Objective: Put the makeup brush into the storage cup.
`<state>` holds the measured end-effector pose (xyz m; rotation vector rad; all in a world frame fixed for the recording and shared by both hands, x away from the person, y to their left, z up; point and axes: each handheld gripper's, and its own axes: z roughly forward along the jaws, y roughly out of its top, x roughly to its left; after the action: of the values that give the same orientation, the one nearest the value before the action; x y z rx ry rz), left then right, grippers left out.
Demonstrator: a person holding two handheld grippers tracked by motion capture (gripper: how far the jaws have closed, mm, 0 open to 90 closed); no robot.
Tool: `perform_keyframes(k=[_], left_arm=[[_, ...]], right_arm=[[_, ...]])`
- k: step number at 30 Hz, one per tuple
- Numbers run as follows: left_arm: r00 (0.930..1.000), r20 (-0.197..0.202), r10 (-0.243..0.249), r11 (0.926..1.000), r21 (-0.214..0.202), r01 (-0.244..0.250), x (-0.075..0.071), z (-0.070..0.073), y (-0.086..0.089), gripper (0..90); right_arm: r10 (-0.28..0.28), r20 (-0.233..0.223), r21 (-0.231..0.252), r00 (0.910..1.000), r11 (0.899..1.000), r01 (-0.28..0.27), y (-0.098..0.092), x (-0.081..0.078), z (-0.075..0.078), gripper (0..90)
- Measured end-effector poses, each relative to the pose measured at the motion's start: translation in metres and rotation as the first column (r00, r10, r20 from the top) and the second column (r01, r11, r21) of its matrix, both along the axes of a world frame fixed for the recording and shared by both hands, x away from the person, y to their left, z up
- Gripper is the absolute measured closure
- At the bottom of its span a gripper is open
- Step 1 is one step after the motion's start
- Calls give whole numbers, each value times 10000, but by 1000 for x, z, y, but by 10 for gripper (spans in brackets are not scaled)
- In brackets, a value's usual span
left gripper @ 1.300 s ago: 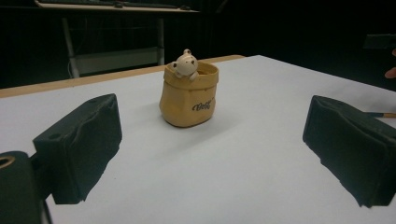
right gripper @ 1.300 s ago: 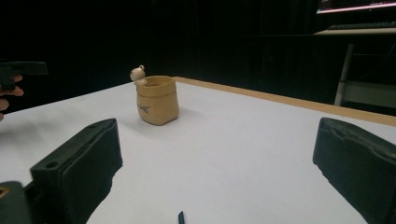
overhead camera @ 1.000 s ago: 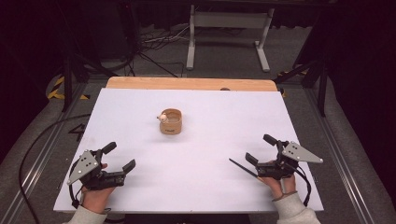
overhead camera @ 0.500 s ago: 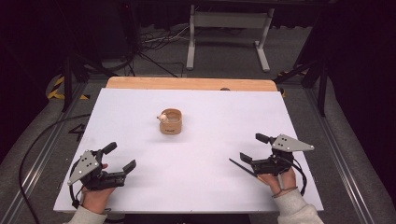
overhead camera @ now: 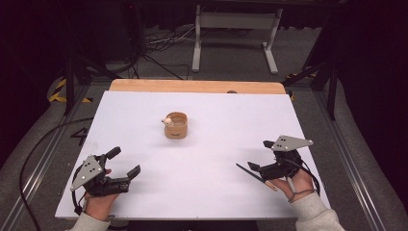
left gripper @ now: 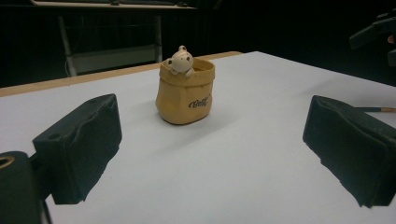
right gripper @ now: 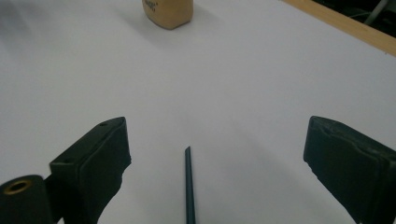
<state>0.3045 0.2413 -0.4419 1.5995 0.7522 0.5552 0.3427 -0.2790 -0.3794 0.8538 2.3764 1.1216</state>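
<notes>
A tan pot (overhead camera: 175, 126) with a small bear figure on its rim stands upright mid-table. It also appears ahead in the left gripper view (left gripper: 184, 93). My left gripper (overhead camera: 126, 161) rests open at the front left, nothing between its pads (left gripper: 210, 140). At the front right, my right gripper (overhead camera: 259, 155) is held just above the table, open; its jaws have just been closing slightly. A thin dark pencil (right gripper: 188, 186) lies flat on the table between and below them, untouched, its tip toward the pot (right gripper: 168, 11). In the high view the pencil (overhead camera: 245, 171) juts out left of the right hand.
The white table top (overhead camera: 231, 115) has a wooden strip (overhead camera: 192, 85) along its far edge. Behind it stand a metal frame (overhead camera: 235, 29) and floor cables. Rails run along both sides of the table.
The right gripper has lifted a little off the table and levelled out over the pencil. The left gripper and the pot have kept still.
</notes>
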Motion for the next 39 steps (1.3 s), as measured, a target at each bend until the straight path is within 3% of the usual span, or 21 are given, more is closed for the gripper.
perform_keyframes(k=[8, 16, 19, 31, 39], left_arm=[[10000, -5, -4, 10000, 4, 4, 0, 0, 0, 52], [10000, -17, -10, 10000, 30, 11, 0, 0, 0, 51], [10000, -21, 4, 10000, 7, -4, 0, 0, 0, 51], [10000, -20, 36, 10000, -13, -36, 0, 0, 0, 50], [10000, -17, 51, 10000, -14, -51, 0, 0, 0, 50]], right_arm=[[111, -904, -1193, 9958, 9926, -219, 6, 3, 0, 74], [235, -1702, -1954, 9851, 9791, -571, 9, 6, -3, 102], [262, -1898, -2378, 9815, 9687, -719, 10, 6, -5, 107], [59, -2589, -3319, 9659, 9386, -947, 13, 9, -6, 105], [-37, -3228, -3751, 9464, 9186, -1243, 16, 12, -8, 105]])
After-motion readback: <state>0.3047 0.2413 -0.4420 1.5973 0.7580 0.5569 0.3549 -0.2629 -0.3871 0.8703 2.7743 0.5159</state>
